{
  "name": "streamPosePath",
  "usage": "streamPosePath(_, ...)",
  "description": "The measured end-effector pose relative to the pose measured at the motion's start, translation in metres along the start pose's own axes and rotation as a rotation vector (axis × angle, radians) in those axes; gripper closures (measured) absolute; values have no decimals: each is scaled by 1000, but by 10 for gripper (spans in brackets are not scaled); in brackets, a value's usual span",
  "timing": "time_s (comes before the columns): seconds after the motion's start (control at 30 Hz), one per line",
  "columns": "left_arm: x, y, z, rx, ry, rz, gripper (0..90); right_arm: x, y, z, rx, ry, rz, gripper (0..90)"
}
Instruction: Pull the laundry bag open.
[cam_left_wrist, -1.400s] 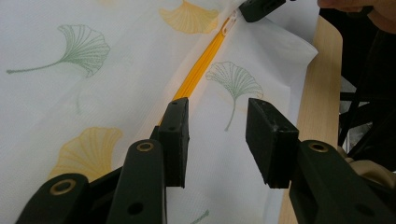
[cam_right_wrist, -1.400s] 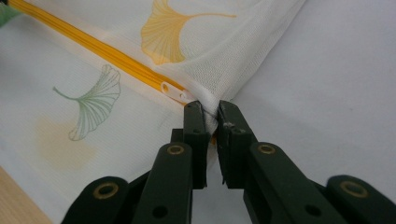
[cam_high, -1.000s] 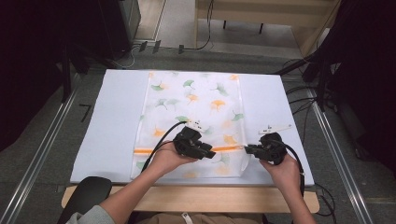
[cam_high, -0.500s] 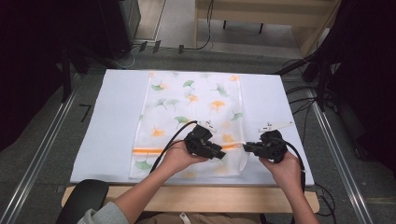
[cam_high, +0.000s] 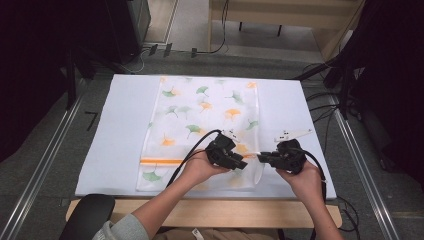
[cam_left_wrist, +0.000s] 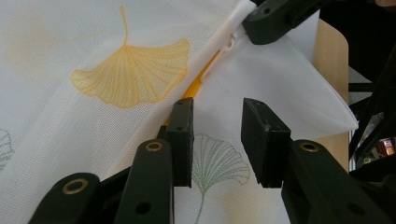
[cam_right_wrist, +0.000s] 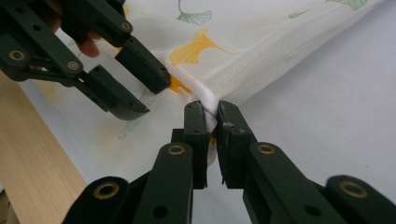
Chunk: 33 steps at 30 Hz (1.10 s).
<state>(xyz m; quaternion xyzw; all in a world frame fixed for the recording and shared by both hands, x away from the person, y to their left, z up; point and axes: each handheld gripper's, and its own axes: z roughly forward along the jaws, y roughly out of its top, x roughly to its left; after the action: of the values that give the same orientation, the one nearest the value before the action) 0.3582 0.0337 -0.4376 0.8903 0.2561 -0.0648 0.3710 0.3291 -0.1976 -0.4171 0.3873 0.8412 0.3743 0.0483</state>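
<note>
Right gripper (cam_right_wrist: 211, 122) is pinched tight on the zipper end of the white mesh laundry bag with ginkgo-leaf print (cam_high: 200, 120), at its right edge. Left gripper (cam_left_wrist: 215, 140), jaws spread, hovers just beside, over the orange zipper line (cam_high: 161, 161), which runs leftward across the white table mat (cam_high: 120, 125) with open room.

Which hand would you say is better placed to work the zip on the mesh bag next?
Probably the left: left gripper stands open over the orange zip, while right gripper is shut on the bag edge, pinning it.
</note>
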Motion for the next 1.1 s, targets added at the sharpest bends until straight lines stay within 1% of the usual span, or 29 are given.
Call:
streamPosePath(0.03,2,0,1,1,-8,4,650,0,0,0,-2,8,0,853)
streamPosePath(0.1,3,-1,2,-3,-8,-3,646,2,1,0,2,14,-2,853)
streamPosePath(0.17,4,0,1,-4,-6,6,645,5,3,1,0,30,-24,854)
streamPosePath(0.23,3,0,1,-3,-5,9,645,7,3,2,0,33,-25,854)
streamPosePath(0.27,1,0,2,-13,-15,11,646,8,4,2,-2,36,-31,854)
streamPosePath(0.3,1,0,2,-13,-15,11,648,8,4,2,-2,36,-31,854)
streamPosePath(0.33,-1,1,3,-20,-13,17,652,10,5,3,2,37,-35,854)
streamPosePath(0.37,-1,1,3,-20,-13,17,659,10,5,3,2,37,-35,854)
streamPosePath(0.4,-3,1,3,-19,-7,27,666,11,5,4,5,41,-40,854)
streamPosePath(0.5,-3,1,4,-17,0,39,683,12,5,5,8,44,-43,854)
streamPosePath(0.63,-2,1,5,-23,-1,36,715,14,6,6,16,49,-46,854)
streamPosePath(0.67,-3,1,5,-29,-7,34,721,15,6,7,19,50,-51,854)
streamPosePath(0.8,-3,1,5,-23,-9,27,761,16,7,9,26,56,-54,854)
streamPosePath(0.87,-4,0,5,-26,-10,35,788,17,7,9,26,58,-56,854)
streamPosePath(1.0,-4,0,6,-22,4,37,823,18,8,10,22,63,-60,854)
streamPosePath(1.1,-4,0,6,-22,3,33,865,18,8,10,21,67,-58,854)
